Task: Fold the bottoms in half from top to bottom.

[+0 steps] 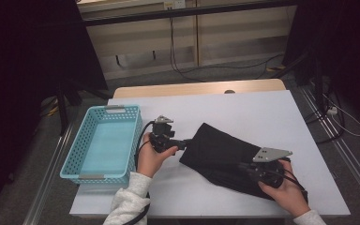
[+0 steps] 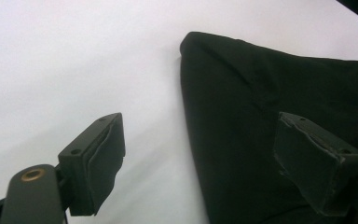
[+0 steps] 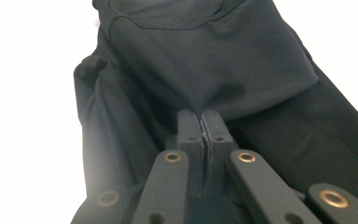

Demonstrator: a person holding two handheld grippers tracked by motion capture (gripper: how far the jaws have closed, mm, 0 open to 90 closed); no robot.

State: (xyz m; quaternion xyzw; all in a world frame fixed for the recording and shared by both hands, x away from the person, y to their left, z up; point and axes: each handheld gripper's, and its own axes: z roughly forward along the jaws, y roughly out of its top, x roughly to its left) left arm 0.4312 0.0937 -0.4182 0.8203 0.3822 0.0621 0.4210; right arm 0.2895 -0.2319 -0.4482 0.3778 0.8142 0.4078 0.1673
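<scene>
Lying flat on the white table top (image 1: 243, 108), the black garment (image 1: 215, 150) spreads from the centre toward five o'clock, partly folded over itself, well apart from the blue basket (image 1: 104, 143) at nine o'clock. At the cloth's five o'clock end the right gripper (image 1: 244, 168) has its jaws pressed together on a fold of the fabric, the pads (image 3: 204, 128) meeting with cloth pinched between them. At the cloth's nine o'clock corner the left gripper (image 1: 186, 142) stands with jaws wide, one pad (image 2: 100, 161) over bare table, the other over the garment, neither seen pressing on it.
</scene>
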